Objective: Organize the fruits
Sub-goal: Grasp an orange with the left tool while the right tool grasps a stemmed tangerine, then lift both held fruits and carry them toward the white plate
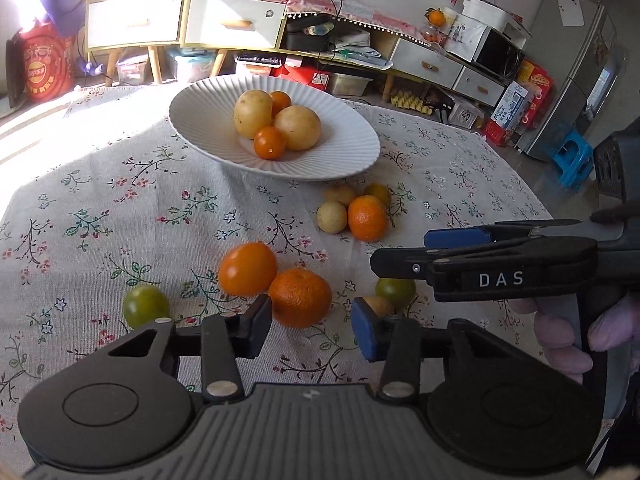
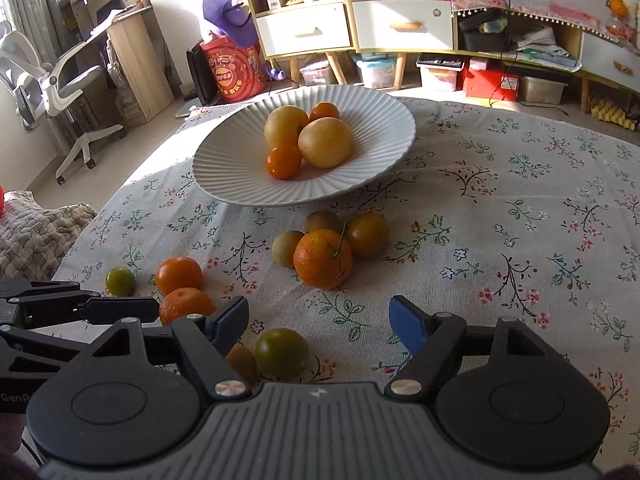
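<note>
Left tongs (image 1: 312, 330) released, jaws spread wide and holding nothing, hanging low over the surface (image 1: 120, 208) with a textured mandarin (image 1: 300, 297) sitting right in the gap ahead. Judged the next pick, since the opening lines up with it. Smooth orange fruit (image 1: 248, 268) touches the mandarin on its left, so a close could nudge it. Green fruit (image 1: 145, 305) lies apart, further left.

Right tongs (image 2: 318, 326) also released and empty, jaws wide. Second green fruit (image 2: 281, 352) and a small brownish fruit (image 2: 241, 361) lie just beside each other, close under the left jaw, off centre of the gap. Probably needs a shift left before any grasp.

White ribbed plate (image 2: 360, 184) sits at the far side, already holding two big yellow fruits and two small orange ones. Looks like the collection spot, so task partly done.

Loose cluster (image 2: 324, 248) between plate and tongs: stemmed mandarin with smaller yellowish and brownish fruits pressed around it, all touching. Packed tight, so pulling one out may roll the others.

Both tongs hover near each other, the right one visible from the side in the left view. Loose fruit all on the floral cloth, near the person, well short of the plate.
</note>
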